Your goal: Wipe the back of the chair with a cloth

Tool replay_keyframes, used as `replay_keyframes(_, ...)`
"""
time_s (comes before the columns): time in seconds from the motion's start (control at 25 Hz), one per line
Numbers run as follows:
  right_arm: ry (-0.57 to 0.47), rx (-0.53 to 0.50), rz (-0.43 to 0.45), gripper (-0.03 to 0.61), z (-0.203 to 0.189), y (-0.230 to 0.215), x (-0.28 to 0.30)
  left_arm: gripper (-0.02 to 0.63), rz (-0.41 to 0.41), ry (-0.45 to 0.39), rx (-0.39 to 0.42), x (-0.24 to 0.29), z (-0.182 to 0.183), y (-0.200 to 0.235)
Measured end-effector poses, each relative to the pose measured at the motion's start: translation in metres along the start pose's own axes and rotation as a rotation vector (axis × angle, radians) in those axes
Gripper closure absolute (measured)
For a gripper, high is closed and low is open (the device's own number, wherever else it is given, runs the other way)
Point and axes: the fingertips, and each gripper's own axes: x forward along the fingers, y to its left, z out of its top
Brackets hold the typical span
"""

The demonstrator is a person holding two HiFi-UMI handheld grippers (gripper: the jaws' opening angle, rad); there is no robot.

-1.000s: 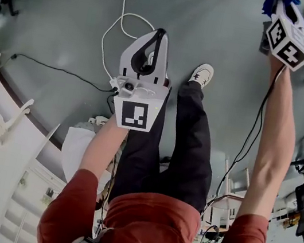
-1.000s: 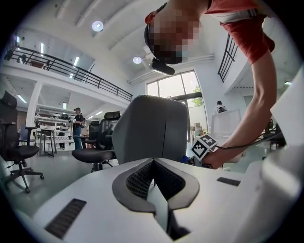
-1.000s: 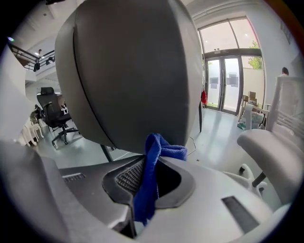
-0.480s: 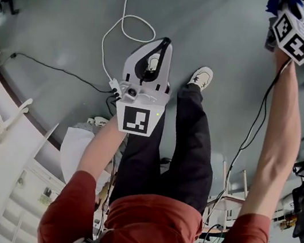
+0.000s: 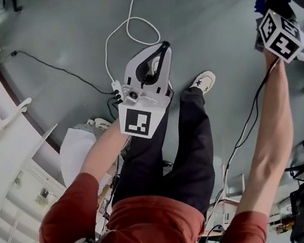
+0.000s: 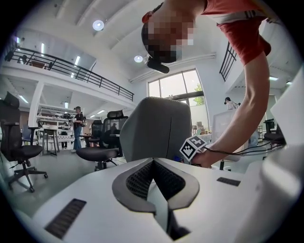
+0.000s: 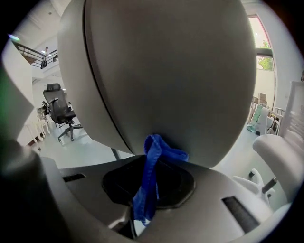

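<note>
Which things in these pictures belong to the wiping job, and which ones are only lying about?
For the job: blue cloth, held in the shut right claw; grey chair back, with the cloth against it.

Just lying about: white cable and black cable on the floor; black office chair in the background; left claw, shut and empty.

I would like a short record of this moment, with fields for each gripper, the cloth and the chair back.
left gripper: jaws together, nothing between them, held apart from the chair back
right gripper: shut on the blue cloth
blue cloth: bunched, its top end against the lower part of the chair back
chair back: grey, smooth, fills most of the right gripper view
</note>
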Motion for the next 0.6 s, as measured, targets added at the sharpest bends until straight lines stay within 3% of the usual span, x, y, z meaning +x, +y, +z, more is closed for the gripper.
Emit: replay_keyframes(0.6, -0.003, -0.049, 0.135, 0.522, 0.025, 0.130, 0.022, 0.600, 0.071, -0.004, -0.020, -0.038, 0.003, 0.056)
